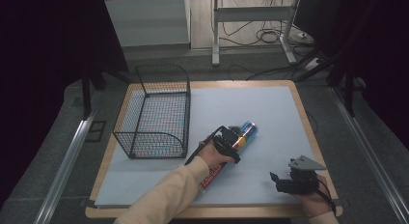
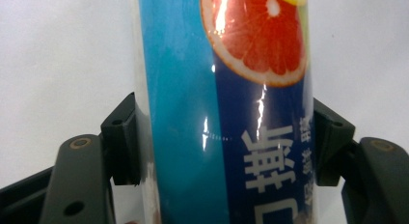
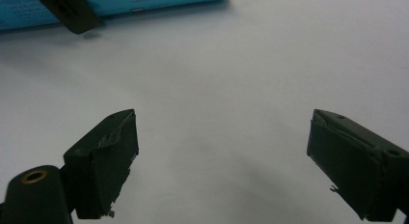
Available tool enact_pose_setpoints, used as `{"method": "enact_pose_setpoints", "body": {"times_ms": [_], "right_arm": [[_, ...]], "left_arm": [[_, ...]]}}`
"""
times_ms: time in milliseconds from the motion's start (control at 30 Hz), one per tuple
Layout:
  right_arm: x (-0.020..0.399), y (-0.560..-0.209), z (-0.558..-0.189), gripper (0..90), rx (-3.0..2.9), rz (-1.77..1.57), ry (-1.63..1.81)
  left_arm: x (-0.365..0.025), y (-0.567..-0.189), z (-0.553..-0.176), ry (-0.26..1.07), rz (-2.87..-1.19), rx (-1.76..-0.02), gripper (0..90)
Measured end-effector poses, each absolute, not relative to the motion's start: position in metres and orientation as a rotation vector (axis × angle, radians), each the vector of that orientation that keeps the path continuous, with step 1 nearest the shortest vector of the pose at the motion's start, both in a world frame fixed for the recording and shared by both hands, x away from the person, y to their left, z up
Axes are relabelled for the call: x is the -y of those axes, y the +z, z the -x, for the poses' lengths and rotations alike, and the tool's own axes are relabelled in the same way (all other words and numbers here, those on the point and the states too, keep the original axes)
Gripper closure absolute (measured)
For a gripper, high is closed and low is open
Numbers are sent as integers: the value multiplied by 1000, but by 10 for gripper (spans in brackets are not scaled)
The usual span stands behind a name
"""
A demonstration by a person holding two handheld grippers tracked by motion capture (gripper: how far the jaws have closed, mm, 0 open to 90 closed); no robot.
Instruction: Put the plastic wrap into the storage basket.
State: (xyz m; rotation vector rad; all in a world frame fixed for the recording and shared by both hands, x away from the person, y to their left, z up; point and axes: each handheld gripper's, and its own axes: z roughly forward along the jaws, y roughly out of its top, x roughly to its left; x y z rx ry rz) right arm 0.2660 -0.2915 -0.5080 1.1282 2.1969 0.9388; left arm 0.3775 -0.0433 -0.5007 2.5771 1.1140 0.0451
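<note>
Between the jaws of the left gripper (image 1: 235, 137) lies a long blue tube-shaped can (image 2: 226, 113), printed with a grapefruit slice and white lettering. In the left gripper view the black pads sit flat against its two sides, one pad at each flank, so the jaws are clamped on it. The can runs straight ahead from the jaws, and its far end passes out of the top of that view. Below it is the pale blue mat (image 2: 58, 50) that covers the bench (image 1: 304, 113); whether the can rests on the mat or is lifted just clear of it I cannot tell for sure.

From above, the can lies slanted on the mat, its blue end ahead of the left jaws and its red-and-white end behind them, under the person's hand (image 1: 212, 154) and cream sleeve (image 1: 164, 195).

The right gripper (image 3: 222, 151) stands wide, nothing between its jaws but bare mat. Ahead of those jaws and to their upper left, well apart from them, a stretch of the blue can shows, with one dark pad of the left gripper pressed on it.

A black wire basket (image 1: 156, 110) stands on the bench beyond the left jaws, off to their left side and apart from the can.
</note>
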Motion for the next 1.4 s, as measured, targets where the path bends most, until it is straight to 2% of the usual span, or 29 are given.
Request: {"method": "enact_pose_setpoints", "body": {"times_ms": [300,667,1400], "right_arm": [[293,-507,-266,112,-2186,-1127,944],[292,-507,-266,112,-2184,-1127,941],[292,-507,-265,115,-2174,-1131,950]], "left_arm": [[38,-476,-377,28,-2571,-1037,313],[16,-440,-375,46,-2468,-1006,316],[5,-405,-377,92,-2429,-970,317]]}}
